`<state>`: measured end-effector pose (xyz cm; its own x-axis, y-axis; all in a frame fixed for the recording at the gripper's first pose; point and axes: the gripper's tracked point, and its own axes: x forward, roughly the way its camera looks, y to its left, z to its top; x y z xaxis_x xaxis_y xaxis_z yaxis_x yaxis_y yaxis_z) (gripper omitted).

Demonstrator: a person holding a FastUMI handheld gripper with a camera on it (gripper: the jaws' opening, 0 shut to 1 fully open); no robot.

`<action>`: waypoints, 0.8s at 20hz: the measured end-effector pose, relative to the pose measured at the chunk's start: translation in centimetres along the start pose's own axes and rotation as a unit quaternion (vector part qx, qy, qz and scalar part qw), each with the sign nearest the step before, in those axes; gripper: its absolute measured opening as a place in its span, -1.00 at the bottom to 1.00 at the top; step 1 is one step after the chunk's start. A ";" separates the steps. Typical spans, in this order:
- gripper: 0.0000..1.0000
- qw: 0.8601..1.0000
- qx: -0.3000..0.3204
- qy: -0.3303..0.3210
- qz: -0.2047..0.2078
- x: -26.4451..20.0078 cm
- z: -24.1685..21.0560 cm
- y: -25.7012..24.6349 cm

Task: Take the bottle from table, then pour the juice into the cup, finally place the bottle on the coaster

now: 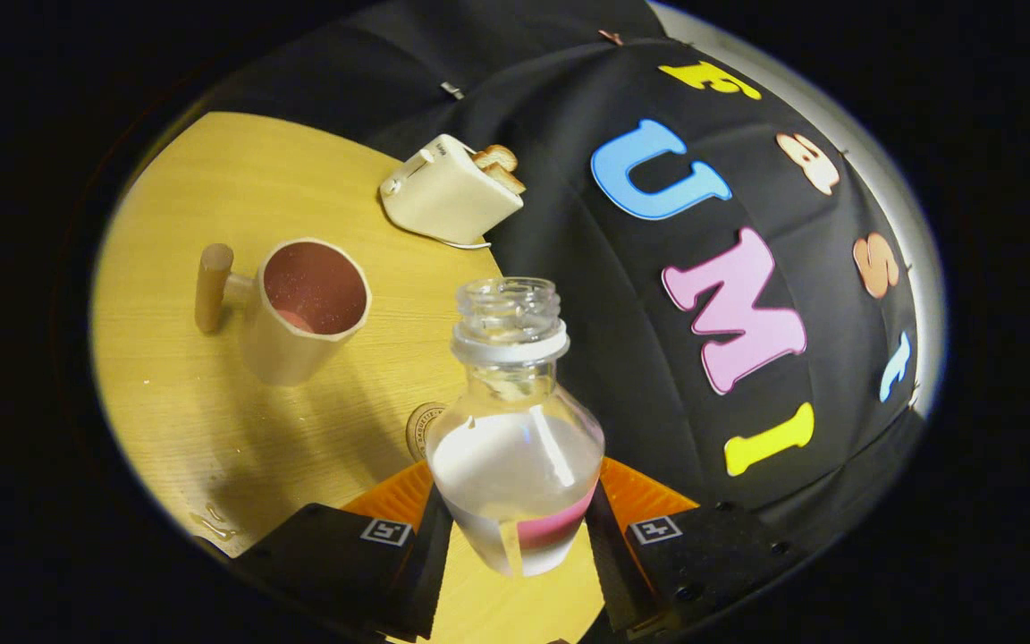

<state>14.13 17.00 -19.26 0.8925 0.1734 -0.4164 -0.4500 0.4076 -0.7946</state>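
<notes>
Now the hand-held gripper [512, 519] has both fingers clamped on the open juice bottle [515, 447], lifted and tilted above the desk [211, 429], with the cup [305, 309] far left and the coaster [421, 429] just behind the bottle — carry its neck over the rim before tipping.

Glossy clear bottle [515, 447] (plastic, seemingly) — matt wood-grain table [211, 179] — matt cup [305, 313].

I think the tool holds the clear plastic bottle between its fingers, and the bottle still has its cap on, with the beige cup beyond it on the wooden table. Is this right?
Not quite: the gripper view shows the clear plastic bottle has no cap; its threaded neck is open. The rest holds: the tool grips it between its fingers, and the beige cup stands beyond on the wooden table.
</notes>
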 end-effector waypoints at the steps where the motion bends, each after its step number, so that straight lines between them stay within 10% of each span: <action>1: 0.46 1.000 -0.016 0.001 -0.002 0.2 0.5 0.2; 16: 0.46 0.978 -0.208 -0.006 -0.022 3.2 3.6 2.5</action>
<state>16.01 21.76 -21.01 0.9107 0.1744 -0.3745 -0.3827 0.0145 -0.9238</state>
